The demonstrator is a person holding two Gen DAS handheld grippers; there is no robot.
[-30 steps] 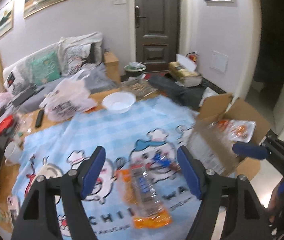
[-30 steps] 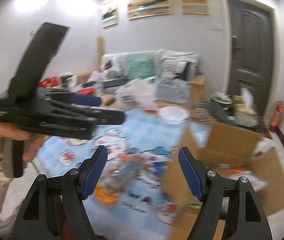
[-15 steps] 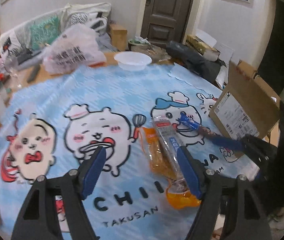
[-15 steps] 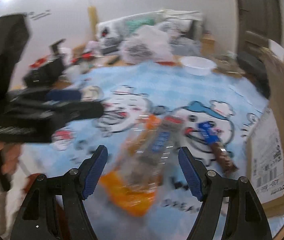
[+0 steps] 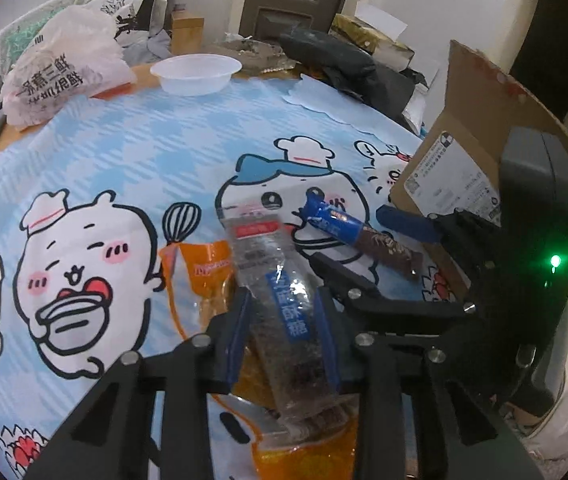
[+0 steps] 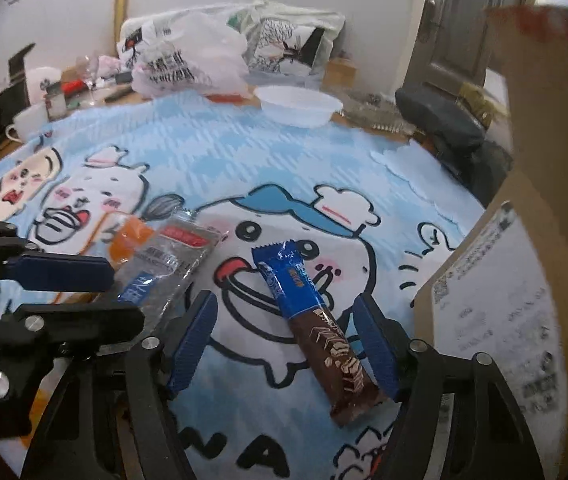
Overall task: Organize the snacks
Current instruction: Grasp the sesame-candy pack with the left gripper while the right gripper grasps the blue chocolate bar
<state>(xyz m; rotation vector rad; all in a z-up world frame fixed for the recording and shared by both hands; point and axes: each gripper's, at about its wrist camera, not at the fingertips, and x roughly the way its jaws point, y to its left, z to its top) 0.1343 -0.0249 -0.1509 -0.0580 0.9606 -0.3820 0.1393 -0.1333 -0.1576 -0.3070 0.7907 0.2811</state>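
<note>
Three snack packs point(image 5: 280, 300) on tablecloth point(image 5: 132, 152)

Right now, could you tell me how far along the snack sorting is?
Early, apparently. Nothing visibly packed: the cardboard box's inside is hidden. In hand: the left claw is closing on the clear snack packet; the right claw's jaws, narrowing, straddle the blue chocolate bar without gripping. Left: the orange packet underneath.

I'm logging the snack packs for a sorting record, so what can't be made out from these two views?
- Cardboard box contents: both views show only its outer wall and flap.
- Orange packet: largely covered by the clear packet and the left tongs, closing on that packet.
- Shipping label: blurred in the right wrist view.
- Chocolate bar brand: too small.
</note>
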